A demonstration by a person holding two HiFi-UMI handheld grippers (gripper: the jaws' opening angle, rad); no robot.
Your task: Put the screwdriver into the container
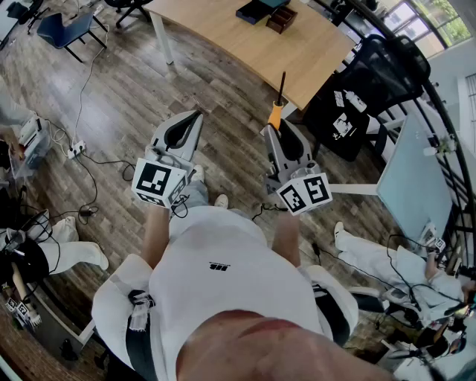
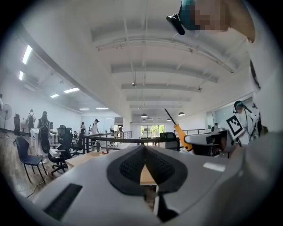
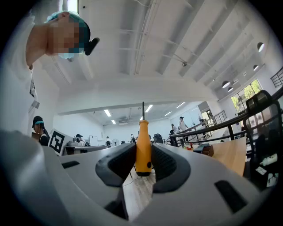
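The screwdriver (image 3: 143, 148) has an orange handle and a black shaft.

Open office: wooden desk (image 1: 245, 41), mesh swivel chair (image 1: 390, 67).

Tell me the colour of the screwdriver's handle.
Orange screwdriver handle; best in the right gripper view.

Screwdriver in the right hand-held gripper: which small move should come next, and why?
Probably carry the right hand-held gripper forward over the table: its jaws clamp the screwdriver by its orange handle, while the brown box on the table lies well ahead.
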